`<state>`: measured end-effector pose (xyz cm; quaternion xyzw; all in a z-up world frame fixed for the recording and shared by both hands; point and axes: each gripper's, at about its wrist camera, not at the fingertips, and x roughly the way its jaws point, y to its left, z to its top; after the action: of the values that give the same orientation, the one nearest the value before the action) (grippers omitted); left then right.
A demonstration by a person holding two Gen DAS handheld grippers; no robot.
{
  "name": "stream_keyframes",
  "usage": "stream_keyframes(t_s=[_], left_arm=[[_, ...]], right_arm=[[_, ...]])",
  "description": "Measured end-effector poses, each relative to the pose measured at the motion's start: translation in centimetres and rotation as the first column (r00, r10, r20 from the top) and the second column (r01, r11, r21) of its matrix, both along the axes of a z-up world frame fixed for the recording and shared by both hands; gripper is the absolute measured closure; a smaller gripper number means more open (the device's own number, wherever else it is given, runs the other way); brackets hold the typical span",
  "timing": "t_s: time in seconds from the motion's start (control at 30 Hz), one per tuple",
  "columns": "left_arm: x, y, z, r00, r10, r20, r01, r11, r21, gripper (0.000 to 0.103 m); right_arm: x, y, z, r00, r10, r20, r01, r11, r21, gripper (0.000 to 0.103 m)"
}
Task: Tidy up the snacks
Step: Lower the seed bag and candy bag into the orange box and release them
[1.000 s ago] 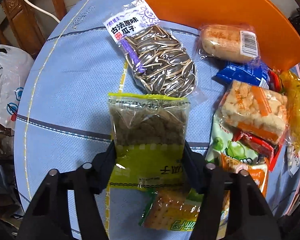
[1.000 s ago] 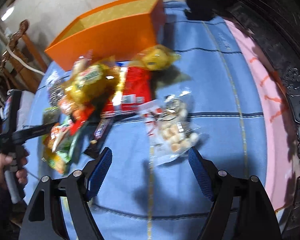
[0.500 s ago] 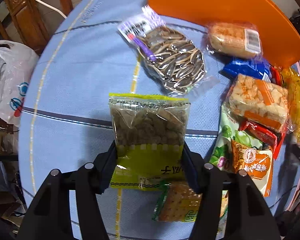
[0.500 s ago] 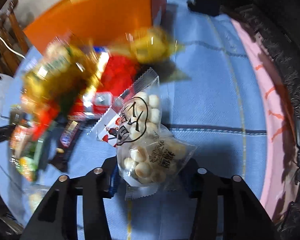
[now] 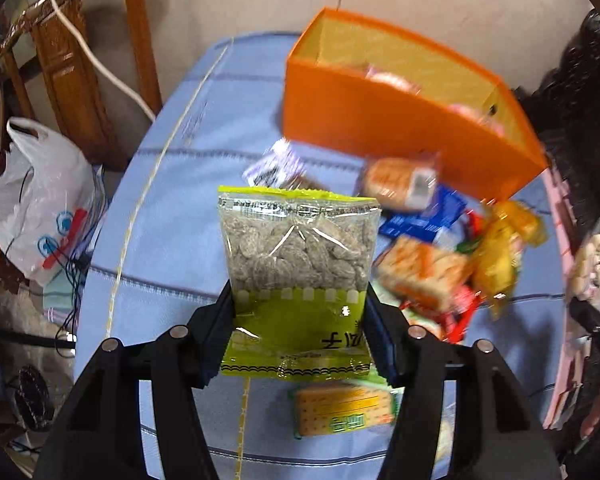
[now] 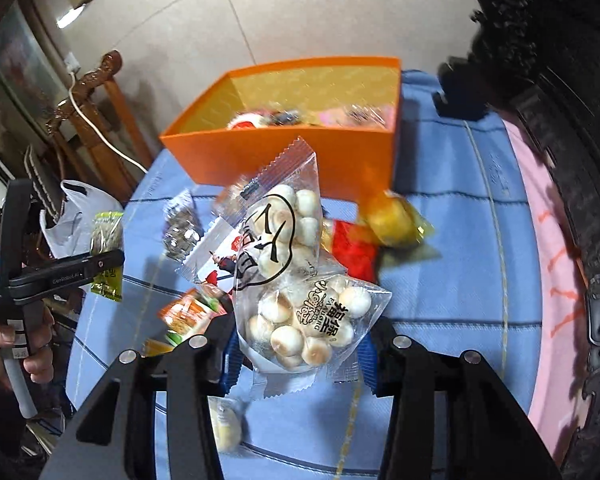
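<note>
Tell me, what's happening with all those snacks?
A person is tidying snacks with a gripper in each hand. The left gripper is clamped on a green packet of seeds, lifted above the blue tablecloth. The right gripper is clamped on a clear bag of little round biscuits, also in the air. Ahead sits an orange box with a few snacks already inside. More packets lie in a heap on the table in front of it.

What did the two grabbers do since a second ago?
The right gripper closed on the clear bag of round white puffs and lifted it. The left gripper, still clamping the green-yellow seed packet, rose too. The orange box stayed put.
</note>
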<state>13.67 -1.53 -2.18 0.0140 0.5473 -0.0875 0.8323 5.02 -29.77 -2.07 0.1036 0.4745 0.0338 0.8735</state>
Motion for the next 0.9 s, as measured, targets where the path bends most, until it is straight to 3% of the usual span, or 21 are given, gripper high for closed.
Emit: stream_keyframes(t_s=[0.47,0.73,0.9], left_arm=[[3.1,-3.2,4.5,0.997,-0.054,0.06,0.053,0.998,0.025,0.045],[8.2,-7.1,7.4,0.986,-0.111,0.127,0.107,0.993,0.04,0.045],[11.6,-8.9,7.7,0.982,-0.125,0.14,0.122,0.992,0.029,0.045]], right_arm=[[4.4,1.9,3.4,0.996,0.055,0.069,-0.055,0.998,-0.007,0.056],[9.7,0.8,5.3,0.992,0.017,0.129,-0.018,1.0,0.006,0.056],[12.6,-0.6,5.3,0.991,-0.011,0.134,0.009,1.0,0.017,0.056]])
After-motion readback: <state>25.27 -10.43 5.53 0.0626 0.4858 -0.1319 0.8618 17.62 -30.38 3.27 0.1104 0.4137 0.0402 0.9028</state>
